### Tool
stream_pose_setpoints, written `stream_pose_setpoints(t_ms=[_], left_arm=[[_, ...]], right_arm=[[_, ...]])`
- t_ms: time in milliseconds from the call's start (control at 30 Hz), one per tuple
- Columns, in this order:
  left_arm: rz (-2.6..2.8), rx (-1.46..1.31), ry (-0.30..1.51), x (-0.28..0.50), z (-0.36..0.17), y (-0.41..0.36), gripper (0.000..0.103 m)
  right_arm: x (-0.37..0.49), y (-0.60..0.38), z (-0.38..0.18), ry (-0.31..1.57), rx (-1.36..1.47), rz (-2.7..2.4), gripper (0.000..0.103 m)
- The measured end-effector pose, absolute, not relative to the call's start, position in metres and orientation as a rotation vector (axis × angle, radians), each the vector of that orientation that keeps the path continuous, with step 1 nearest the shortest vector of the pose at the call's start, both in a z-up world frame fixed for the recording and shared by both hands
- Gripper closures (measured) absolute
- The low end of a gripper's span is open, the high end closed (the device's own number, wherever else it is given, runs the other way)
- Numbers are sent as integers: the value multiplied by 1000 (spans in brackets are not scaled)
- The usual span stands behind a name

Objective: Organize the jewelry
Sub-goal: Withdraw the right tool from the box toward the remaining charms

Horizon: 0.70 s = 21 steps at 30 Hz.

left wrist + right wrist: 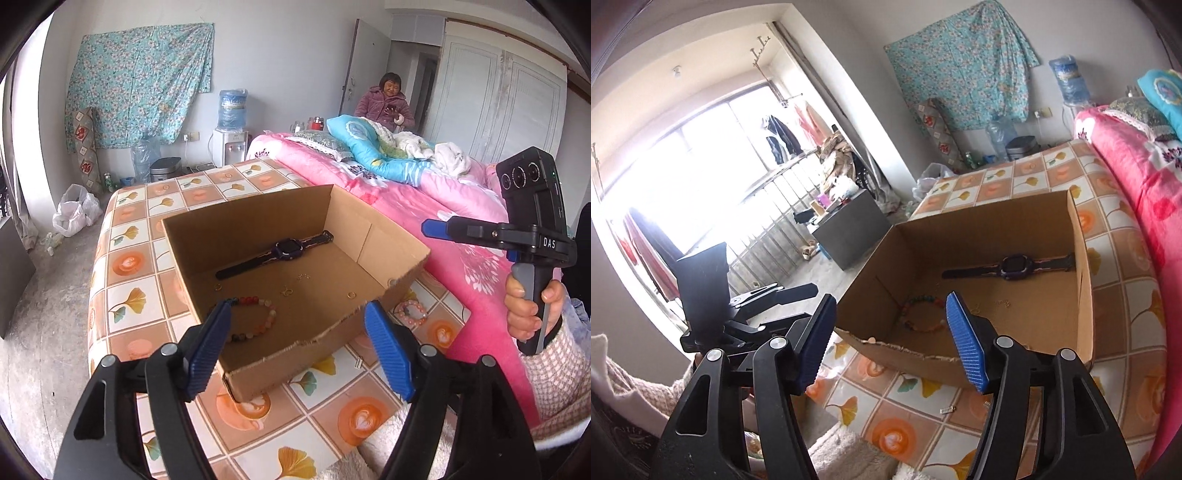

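An open cardboard box [207, 258] stands on the tiled tablecloth. In it lie a dark purple watch [284, 249], a multi-coloured bead bracelet [255, 317] and some small gold rings [350, 294]. A pink bead bracelet [412, 312] lies outside, by the box's right wall. My left gripper [298, 304] is open and empty above the box's torn near edge. To the right, my right gripper [434, 228] is held in a hand. In the right wrist view the right gripper [891, 297] is open and empty before the box [1082, 295], with the watch [1015, 267] and bracelet [923, 314] beyond.
Small silver pieces [947, 410] lie on the cloth in front of the box. A bed with a pink quilt [443, 206] borders the table on the right, and a person [384, 107] sits behind it. A water dispenser [231, 144] and a grey cabinet [849, 229] stand on the floor.
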<state>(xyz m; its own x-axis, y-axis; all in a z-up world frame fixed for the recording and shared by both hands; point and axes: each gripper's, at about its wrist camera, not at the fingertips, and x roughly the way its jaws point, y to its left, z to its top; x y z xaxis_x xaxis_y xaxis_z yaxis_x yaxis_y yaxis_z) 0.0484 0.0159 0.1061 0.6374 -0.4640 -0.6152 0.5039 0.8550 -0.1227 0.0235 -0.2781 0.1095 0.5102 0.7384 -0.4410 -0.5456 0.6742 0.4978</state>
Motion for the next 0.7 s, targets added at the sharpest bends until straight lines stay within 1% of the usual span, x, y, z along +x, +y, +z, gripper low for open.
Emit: stream_pose_setpoints(t_ms=[33, 167, 400, 600, 700], left_arm=[[-557, 65, 685, 42, 103, 18, 26], [-559, 43, 703, 23, 87, 27, 23], [-534, 59, 784, 11, 49, 12, 22], [-418, 156, 878, 18, 8, -13, 21], [-377, 154, 938, 26, -10, -19, 21]], right_arm=[[17, -277, 106, 678, 308, 794, 44], [-2, -272, 92, 696, 285, 795, 41], [-17, -265, 51, 814, 281, 690, 41], [-23, -249, 18, 896, 169, 510, 41], [-22, -246, 8, 928, 137, 453, 41]])
